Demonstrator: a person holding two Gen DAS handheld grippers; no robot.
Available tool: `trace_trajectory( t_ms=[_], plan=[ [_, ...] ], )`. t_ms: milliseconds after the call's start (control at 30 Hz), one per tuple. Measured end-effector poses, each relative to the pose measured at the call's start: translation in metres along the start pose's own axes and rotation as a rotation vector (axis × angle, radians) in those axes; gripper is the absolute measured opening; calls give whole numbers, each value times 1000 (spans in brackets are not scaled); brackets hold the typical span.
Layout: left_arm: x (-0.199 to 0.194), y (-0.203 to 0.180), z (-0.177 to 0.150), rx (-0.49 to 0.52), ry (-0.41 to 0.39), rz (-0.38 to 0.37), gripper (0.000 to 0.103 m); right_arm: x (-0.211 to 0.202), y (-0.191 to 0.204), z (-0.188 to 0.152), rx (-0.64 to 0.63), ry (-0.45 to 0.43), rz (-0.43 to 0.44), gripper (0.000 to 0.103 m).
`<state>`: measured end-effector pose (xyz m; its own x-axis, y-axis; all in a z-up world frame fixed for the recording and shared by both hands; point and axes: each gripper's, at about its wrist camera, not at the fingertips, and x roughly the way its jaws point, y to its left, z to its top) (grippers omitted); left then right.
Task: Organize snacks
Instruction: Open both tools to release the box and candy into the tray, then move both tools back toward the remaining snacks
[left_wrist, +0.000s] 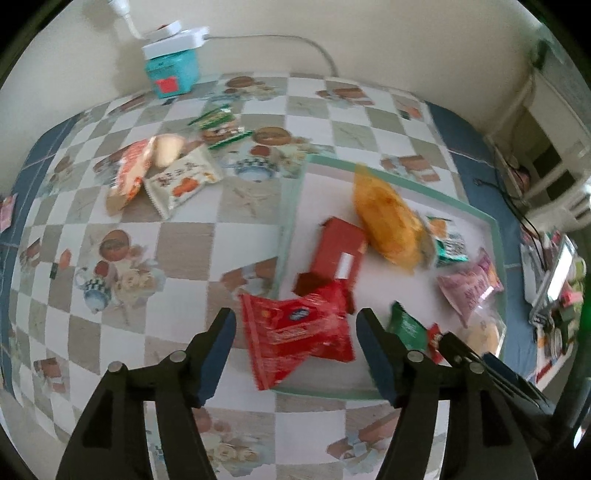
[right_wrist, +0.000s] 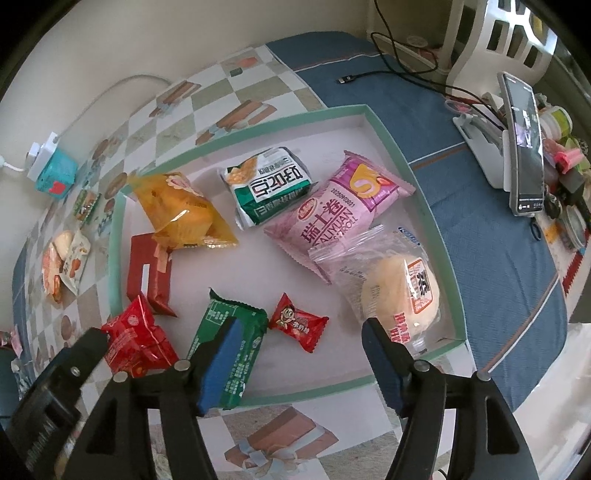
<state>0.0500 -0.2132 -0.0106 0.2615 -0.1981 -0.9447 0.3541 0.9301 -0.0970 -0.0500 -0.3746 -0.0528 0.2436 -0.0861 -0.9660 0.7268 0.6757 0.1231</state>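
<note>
Left claw (left_wrist: 295, 354) open above red packet (left_wrist: 295, 332), pink wrapper (right_wrist: 332, 221) reading "SWISSROLL"

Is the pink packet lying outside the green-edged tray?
No, the pink packet lies inside the tray, between the green-and-white packet and the bagged bun.

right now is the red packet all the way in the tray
No: the red packet lies across the tray's rim, partly on the tablecloth.

Soft daylight, L view motion-blurred, R sharp, fisheye-warped edges
</note>
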Motion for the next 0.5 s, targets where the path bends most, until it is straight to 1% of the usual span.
trace_trajectory(
  t_ms=[33, 67, 100, 133, 167, 200, 300, 500],
  plan=[
    [1, 3, 0, -10, 0, 13, 82, 0, 0, 0, 0, 1, 1, 78],
    [2, 8, 1, -22, -1, 36, 92, 1, 0, 0, 0, 0, 4, 83],
    [4, 12, 2, -30, -1, 55, 94, 1, 0, 0, -1, -3, 10, 85],
    [6, 17, 2, -39, 6, 75, 94, 1, 1, 0, -2, -7, 21, 91],
    [9, 23, 2, -57, 17, 89, 94, 1, 1, 0, -2, -13, 33, 98],
    [12, 29, 2, -77, 23, 91, 94, 0, 2, -1, -2, -19, 45, 102],
    [16, 43, 3, -124, 35, 98, 97, -2, 6, 0, -15, -34, 36, 103],
    [19, 61, 3, -178, 44, 122, 97, -1, 7, 1, -21, -35, 28, 103]
  ],
)
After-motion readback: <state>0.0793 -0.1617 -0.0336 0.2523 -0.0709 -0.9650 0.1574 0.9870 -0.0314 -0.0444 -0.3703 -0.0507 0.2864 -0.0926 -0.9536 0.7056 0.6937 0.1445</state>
